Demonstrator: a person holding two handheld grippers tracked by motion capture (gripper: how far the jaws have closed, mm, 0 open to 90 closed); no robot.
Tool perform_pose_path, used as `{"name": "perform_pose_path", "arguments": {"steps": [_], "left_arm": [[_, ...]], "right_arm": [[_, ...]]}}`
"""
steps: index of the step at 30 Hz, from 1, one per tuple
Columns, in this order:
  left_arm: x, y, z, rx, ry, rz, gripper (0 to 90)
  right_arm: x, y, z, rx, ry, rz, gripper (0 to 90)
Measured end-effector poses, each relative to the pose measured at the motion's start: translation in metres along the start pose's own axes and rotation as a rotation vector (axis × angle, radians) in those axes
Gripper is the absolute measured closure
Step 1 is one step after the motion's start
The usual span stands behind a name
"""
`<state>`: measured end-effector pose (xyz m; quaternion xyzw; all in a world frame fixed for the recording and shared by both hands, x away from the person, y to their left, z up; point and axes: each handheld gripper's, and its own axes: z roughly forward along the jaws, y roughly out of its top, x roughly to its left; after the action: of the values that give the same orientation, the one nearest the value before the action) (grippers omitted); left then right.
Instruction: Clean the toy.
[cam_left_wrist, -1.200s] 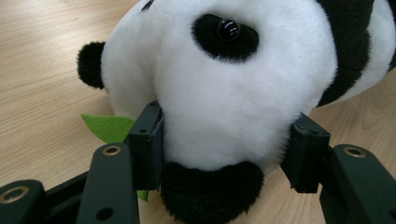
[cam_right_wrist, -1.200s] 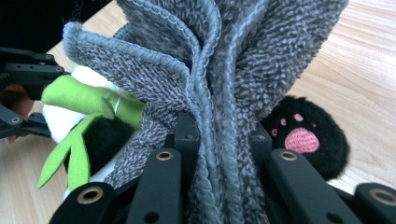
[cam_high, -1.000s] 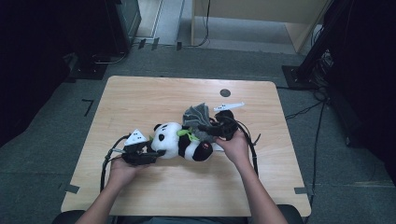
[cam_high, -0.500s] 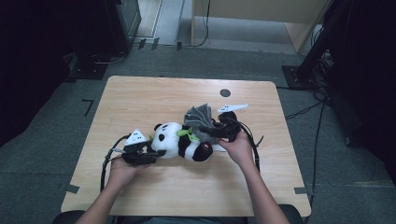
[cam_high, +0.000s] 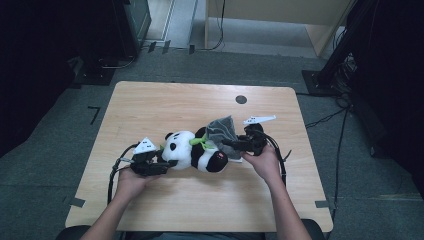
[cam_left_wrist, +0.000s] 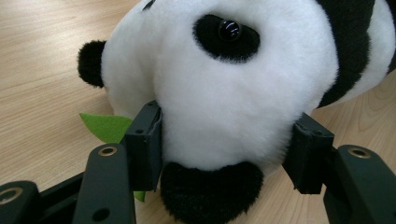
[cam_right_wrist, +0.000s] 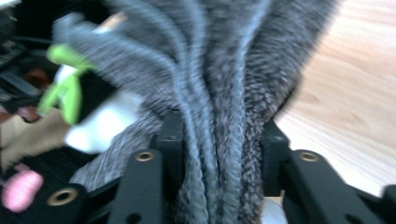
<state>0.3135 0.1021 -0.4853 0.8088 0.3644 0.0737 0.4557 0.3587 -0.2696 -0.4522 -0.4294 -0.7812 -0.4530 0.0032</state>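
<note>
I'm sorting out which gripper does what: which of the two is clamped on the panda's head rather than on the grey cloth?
The left gripper: its jaws press into the plush panda's white head. The right gripper has the bunched grey cloth between its jaws, which have just been opening.

The high view looks forward and down on the table (cam_high: 150, 107) from above the person's side. Each gripper view sits close behind its jaws; all three share the panda (cam_high: 195, 150) at 6 o'clock.
</note>
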Motion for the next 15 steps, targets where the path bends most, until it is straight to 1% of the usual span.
{"name": "perform_pose_path", "arguments": {"steps": [3,4,5,6,8,12,13,15], "left_arm": [[0.001,0.001,0.000,0.003,-0.001,-0.001,39.8],[0.001,0.001,0.000,0.001,-0.002,-0.005,39.8],[0.001,0.001,0.000,0.001,-0.002,-0.005,39.7],[0.001,0.001,0.000,0.001,-0.002,-0.004,39.7],[0.001,0.001,0.000,0.001,-0.003,-0.004,39.7],[0.001,0.001,0.000,0.001,-0.002,-0.004,39.4],[0.001,0.001,0.000,-0.001,-0.002,-0.005,39.4],[0.001,0.001,0.000,-0.002,-0.002,-0.005,39.3]], "right_arm": [[-0.006,-0.006,0.000,0.022,0.005,0.028,62.9],[-0.006,-0.007,-0.001,0.023,0.003,0.027,65.9],[-0.006,-0.007,-0.001,0.023,0.003,0.027,65.9],[-0.007,-0.008,-0.001,0.035,0.013,0.032,68.6],[-0.008,-0.009,-0.001,0.045,0.014,0.035,70.4],[-0.010,-0.011,-0.001,0.057,0.003,0.037,70.6],[-0.012,-0.013,-0.002,0.079,-0.015,0.042,71.4],[-0.014,-0.015,-0.001,0.098,-0.029,0.054,71.9]]}}
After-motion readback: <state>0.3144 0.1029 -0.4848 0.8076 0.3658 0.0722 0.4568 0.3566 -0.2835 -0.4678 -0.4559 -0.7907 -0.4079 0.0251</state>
